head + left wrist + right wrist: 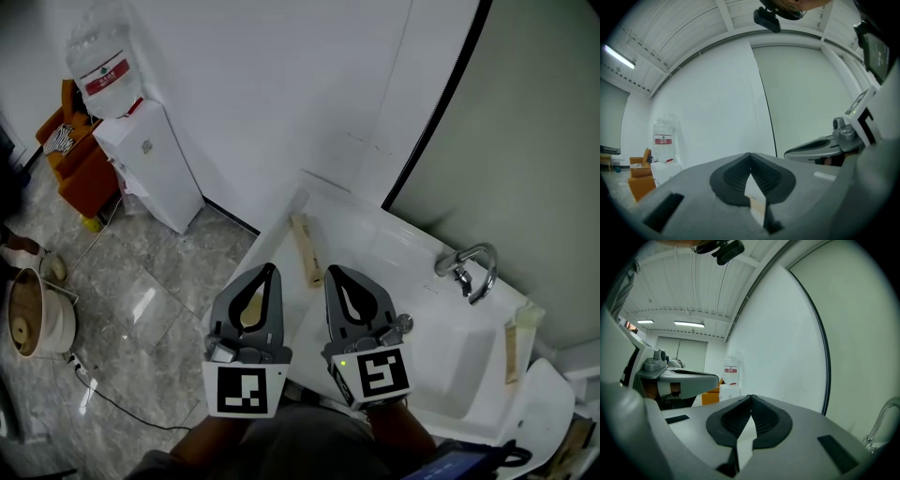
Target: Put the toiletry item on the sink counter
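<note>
- Left gripper (271, 273) and right gripper (334, 274): fingers together at the tips, holding nothing.
- Tan toiletry tube (307, 248) lies on the white sink surface (352, 225), between the 2 grippers' tips.
- Faucet (469, 269) stands well right.

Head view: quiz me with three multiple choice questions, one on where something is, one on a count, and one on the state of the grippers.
1. Where is the water dispenser?
A. On the floor, left of the sink counter
B. On top of that counter
C. Hanging from the ceiling

2. How many tan toiletry items lie on the counter?
A. One
B. Two
C. Four

3. The left gripper and right gripper are:
A. Wide open
B. Shut, holding nothing
C. Each shut on a tube

Answers:
1. A: the dispenser stands on the tiles by the wall.
2. B: one item lies towards each side of the counter.
3. B: in both gripper views the jaw tips meet with nothing clamped between them.
</note>
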A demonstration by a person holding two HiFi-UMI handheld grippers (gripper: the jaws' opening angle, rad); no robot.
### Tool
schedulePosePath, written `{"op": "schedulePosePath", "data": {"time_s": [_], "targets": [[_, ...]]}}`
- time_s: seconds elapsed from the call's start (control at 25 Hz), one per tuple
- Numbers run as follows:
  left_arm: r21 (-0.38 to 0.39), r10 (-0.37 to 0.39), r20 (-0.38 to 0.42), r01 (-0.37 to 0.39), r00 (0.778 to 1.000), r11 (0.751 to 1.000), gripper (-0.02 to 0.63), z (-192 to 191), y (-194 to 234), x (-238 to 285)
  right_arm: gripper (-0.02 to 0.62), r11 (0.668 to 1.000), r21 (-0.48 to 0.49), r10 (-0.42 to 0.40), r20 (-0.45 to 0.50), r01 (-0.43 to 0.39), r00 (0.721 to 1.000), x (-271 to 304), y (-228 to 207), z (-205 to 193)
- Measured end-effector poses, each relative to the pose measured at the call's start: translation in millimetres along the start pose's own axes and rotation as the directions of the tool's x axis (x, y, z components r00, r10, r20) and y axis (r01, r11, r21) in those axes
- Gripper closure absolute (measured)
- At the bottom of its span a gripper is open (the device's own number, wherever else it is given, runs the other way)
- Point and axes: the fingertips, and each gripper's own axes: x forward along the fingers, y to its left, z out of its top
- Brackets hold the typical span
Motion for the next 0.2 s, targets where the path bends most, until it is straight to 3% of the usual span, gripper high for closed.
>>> {"op": "schedulePosePath", "data": {"time_s": [0.2], "targets": [[-0.011,-0.001,-0.01,0.001,1.0,1.0,0.595,-4.7,5.3,4.2,0.581,1.0,-0.005,-0.005,-0.002,0.005,1.0,7.1,0.1,-2.1]]}}
